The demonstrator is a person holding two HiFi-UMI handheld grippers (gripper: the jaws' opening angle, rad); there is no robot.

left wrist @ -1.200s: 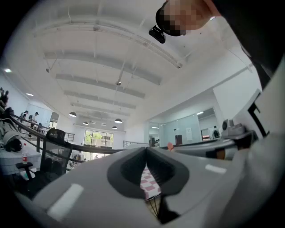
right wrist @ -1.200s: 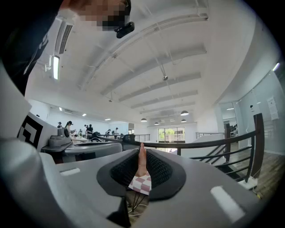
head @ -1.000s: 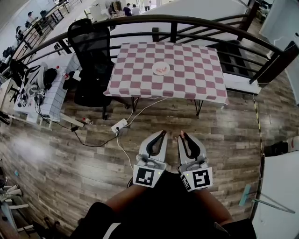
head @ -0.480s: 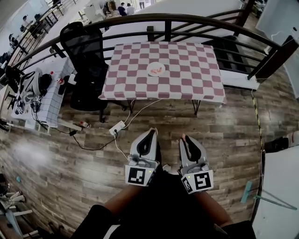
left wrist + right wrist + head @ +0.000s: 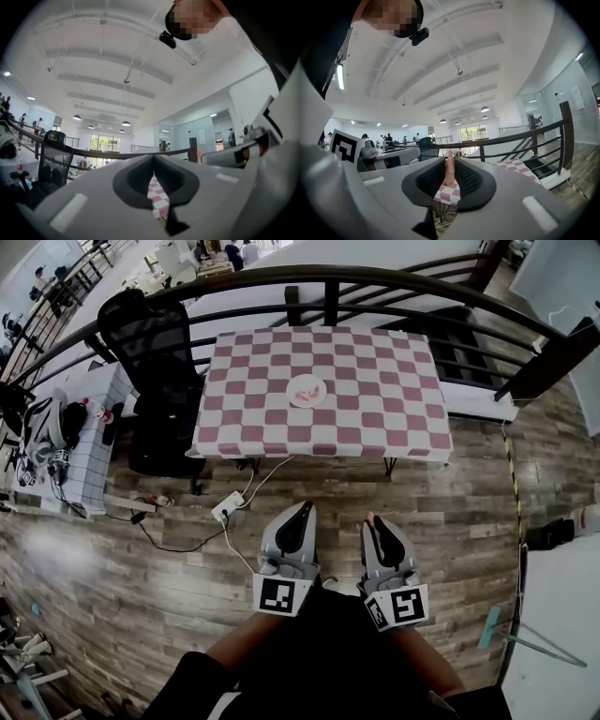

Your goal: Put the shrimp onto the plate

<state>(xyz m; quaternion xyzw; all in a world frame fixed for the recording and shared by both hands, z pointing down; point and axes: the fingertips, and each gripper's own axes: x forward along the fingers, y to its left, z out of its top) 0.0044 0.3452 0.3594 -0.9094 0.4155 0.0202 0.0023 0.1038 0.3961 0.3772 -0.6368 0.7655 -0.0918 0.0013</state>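
The plate (image 5: 292, 396) is sitting on the table (image 5: 375, 399), a little toward 11 o'clock from the middle of the pink-and-white checked cloth. It is holding a few pinkish-orange pieces, too small in the head view to name.

The shrimp (image 5: 449, 169) is not lying on that plate. It is sitting in the right gripper (image 5: 373, 521), whose jaws are pressing on it from both sides, with its pale pink body standing up between the ribbed pads and its tip poking out past them. In the head view it is showing as an orange dot at the gripper's nose, over the wooden floor and well apart from the table, which is lying at 12 o'clock from both grippers.

The left gripper (image 5: 304, 510) is hanging just beside the right one, at its 9 o'clock. Its jaws are meeting at the tips with nothing caught between them; only the checked cloth is showing through the gap behind the tips.

Each gripper is carrying a marker cube (image 5: 284, 595) with a black-and-white square pattern facing up.

A black office chair (image 5: 155, 343) is standing at the table's 9 o'clock. A white power strip (image 5: 226, 508) is lying on the floor at 10 o'clock from the left gripper. A dark railing (image 5: 394, 282) is curving behind the table at 12 o'clock.
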